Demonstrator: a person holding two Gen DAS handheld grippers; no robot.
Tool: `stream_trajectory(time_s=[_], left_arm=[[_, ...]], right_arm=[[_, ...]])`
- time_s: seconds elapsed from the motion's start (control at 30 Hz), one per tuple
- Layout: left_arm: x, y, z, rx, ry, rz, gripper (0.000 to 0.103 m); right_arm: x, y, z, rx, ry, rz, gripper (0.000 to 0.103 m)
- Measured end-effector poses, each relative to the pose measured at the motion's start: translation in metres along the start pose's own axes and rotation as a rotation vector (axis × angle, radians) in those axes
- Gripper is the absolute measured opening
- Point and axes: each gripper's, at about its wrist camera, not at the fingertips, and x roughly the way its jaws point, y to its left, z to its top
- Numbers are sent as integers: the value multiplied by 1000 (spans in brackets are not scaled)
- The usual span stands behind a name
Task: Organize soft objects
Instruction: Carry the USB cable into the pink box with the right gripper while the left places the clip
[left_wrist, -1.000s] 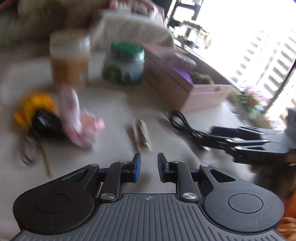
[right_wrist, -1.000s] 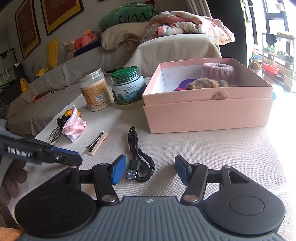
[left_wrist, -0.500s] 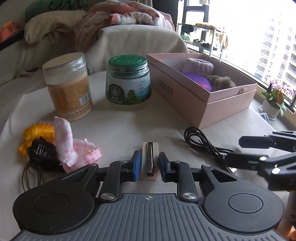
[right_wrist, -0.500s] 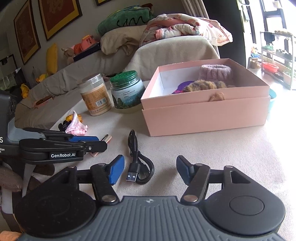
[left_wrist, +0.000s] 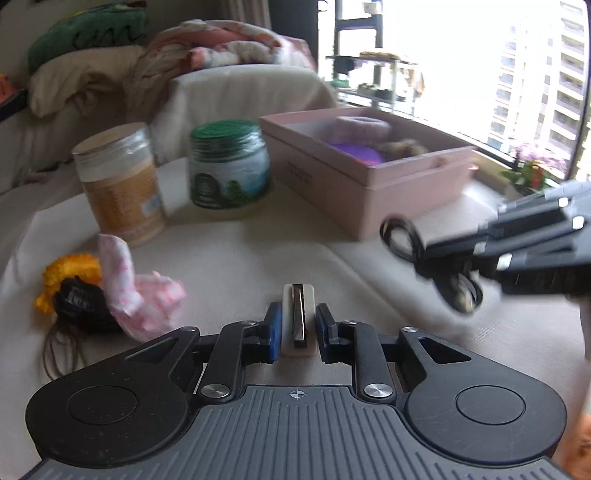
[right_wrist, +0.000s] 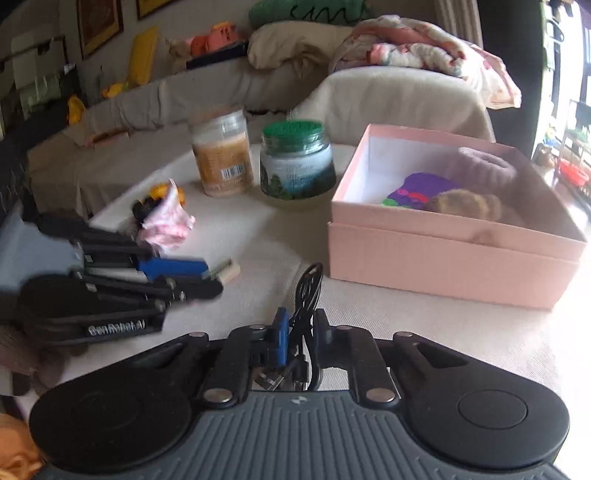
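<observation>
Right wrist view: "GenRobot.AI" marks left claw (right_wrist: 207, 275) pinching hair clip (right_wrist: 225, 271); right claw (right_wrist: 299, 338) closing on cable (right_wrist: 308, 291).

Right gripper (right_wrist: 298, 341) jaws closing on the black USB cable (right_wrist: 308, 291), the cable bunched between the blue pads and looping up toward the pink box (right_wrist: 443, 258). Box sits open, just right of the cable, holding a purple item (right_wrist: 421, 188), a brown furry piece (right_wrist: 465, 203) and a mauve fuzzy ring (right_wrist: 484, 166). Green-lid jar (right_wrist: 297, 164) just left of the box, tan jar (right_wrist: 223, 155) further left. Left gripper (right_wrist: 210, 275) well left of the box, a pale hair clip (right_wrist: 227, 271) at its tips. Pink cloth (right_wrist: 168, 221) behind it.
</observation>
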Motion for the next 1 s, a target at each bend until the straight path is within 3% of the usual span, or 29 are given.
stream_trajectory(time_s=[0.1,0.2,0.3,0.4,0.47,0.57,0.7,0.83,1.0], left_arm=[[-23,-15,0,-2,-30,-74,23],[-48,-29,23,15,-115,-137,23],[-63,-37,73,30,-224,-166,23],[-54,-40,137,17,-299,-174,23],[-29,-37,177,-26,-262,-185,23],[26,-16,209,-215,-114,-167,23],[75,10,193,-315,-40,-251,21],[75,34,166,-369,-80,-322,21],[30,65,136,-369,-186,-211,21]], right_arm=[[-42,-8,-8,14,-58,-11,13],[-84,-15,-13,4,-129,-48,13],[-116,-25,-12,3,-197,-90,13],[-131,-38,-6,22,-244,-123,13],[-132,-47,-2,45,-258,-141,13],[-129,-61,1,78,-262,-160,13],[-117,-79,11,117,-239,-168,13],[-104,-89,44,124,-259,-164,13],[-64,-98,121,162,-252,-90,14]])
